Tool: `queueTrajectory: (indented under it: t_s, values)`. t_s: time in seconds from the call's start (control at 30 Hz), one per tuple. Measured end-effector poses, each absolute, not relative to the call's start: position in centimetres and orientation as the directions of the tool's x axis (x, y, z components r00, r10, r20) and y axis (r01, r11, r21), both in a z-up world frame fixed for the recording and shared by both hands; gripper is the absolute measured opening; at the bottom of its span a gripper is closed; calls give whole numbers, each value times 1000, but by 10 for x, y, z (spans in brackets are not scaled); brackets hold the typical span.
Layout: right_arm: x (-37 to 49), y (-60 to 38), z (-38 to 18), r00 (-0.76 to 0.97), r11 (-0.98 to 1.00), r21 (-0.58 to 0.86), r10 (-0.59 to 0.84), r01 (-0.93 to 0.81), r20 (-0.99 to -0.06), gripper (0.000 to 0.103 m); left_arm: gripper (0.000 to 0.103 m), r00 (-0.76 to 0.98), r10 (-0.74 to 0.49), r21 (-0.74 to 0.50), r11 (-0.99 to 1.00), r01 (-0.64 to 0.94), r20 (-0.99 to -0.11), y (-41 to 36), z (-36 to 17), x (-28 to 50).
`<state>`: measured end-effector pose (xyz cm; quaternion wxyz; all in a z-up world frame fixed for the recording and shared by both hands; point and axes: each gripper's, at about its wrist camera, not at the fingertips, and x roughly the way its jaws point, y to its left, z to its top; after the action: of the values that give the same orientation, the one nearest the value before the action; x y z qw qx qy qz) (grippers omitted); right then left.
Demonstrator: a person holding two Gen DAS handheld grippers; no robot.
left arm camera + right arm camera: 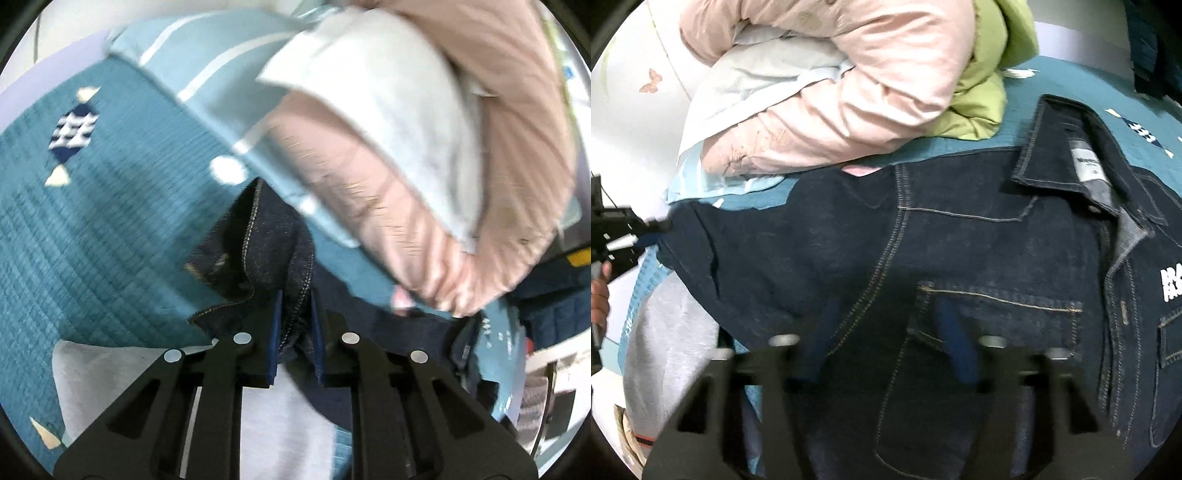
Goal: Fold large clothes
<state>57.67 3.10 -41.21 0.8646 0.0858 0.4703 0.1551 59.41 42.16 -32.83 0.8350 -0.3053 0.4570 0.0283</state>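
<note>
Your left gripper (293,332) pinches the cuff of the denim jacket (960,251), lifting the sleeve off the teal bedspread (92,229) to fold it inward, while your right gripper (886,347) presses into the jacket's front, jaws partly closed, whether gripping I cannot tell.

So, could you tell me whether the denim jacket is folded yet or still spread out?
Mostly spread: the denim jacket lies front-up on the bed, collar and pockets showing, one edge pinched in the left gripper.
</note>
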Motion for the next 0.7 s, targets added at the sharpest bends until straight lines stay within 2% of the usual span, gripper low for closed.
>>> queueTrajectory:
  t_s: [0.03, 0.13, 0.2, 0.47, 0.5, 0.7]
  values:
    - [578, 35, -413, 504, 932, 299, 361, -203, -785, 17, 14, 595, -234, -485, 820, -304, -769, 417, -321, 593]
    - [582, 46, -427, 451, 920, 317, 390, -232, -803, 6, 14, 633, -247, -486, 842, -235, -734, 395, -299, 593]
    - [587, 48, -447, 394, 913, 354, 408, -204, -824, 5, 14, 651, -249, -476, 857, -197, -717, 380, -287, 589]
    - [591, 23, -454, 357, 834, 529, 548, -158, -757, 5, 14, 682, -366, -500, 866, 0, -633, 295, -238, 581]
    - [587, 14, -452, 365, 823, 549, 560, -143, -744, 8, 14, 682, -380, -502, 865, 22, -625, 285, -232, 580]
    - [550, -60, -424, 453, 817, 560, 555, -137, -698, 8, 14, 652, -474, -501, 850, 164, -591, 189, -208, 583]
